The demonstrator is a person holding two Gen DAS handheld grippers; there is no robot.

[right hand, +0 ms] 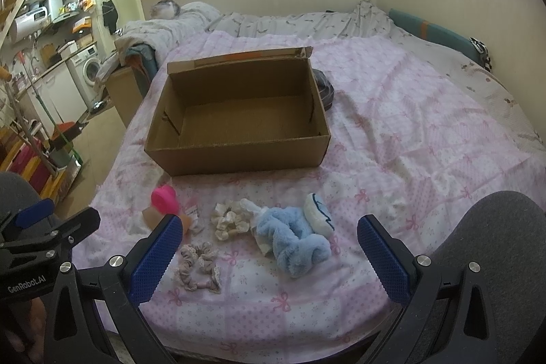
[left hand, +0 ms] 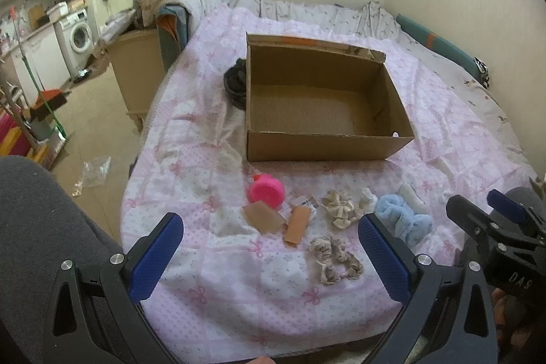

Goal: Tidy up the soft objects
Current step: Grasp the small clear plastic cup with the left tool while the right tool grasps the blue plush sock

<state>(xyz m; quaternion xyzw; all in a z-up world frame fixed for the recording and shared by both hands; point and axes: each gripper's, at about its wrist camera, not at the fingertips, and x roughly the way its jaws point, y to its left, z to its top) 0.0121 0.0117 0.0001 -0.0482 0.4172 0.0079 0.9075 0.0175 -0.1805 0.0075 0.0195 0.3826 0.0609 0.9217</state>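
Observation:
An open cardboard box (left hand: 327,145) (right hand: 239,156) stands empty on the pink bedspread (left hand: 211,289). In front of it lie soft items: a fluffy blue band (left hand: 402,219) (right hand: 293,244), a cream scrunchie (left hand: 341,208) (right hand: 228,220), a beige lace scrunchie (left hand: 334,260) (right hand: 198,265), a white-and-blue soft piece (right hand: 319,214), a pink round object (left hand: 267,190) (right hand: 164,198) and tan pieces (left hand: 264,217). My left gripper (left hand: 269,248) is open and empty, just short of the items. My right gripper (right hand: 269,244) is open and empty, with the blue band between its fingers in view.
A dark bundled item (left hand: 235,81) (right hand: 324,87) lies beside the box. The bed's left edge drops to the floor, with a wooden cabinet (left hand: 140,67) and kitchen clutter beyond. A wall and teal bolster (left hand: 440,43) bound the far right.

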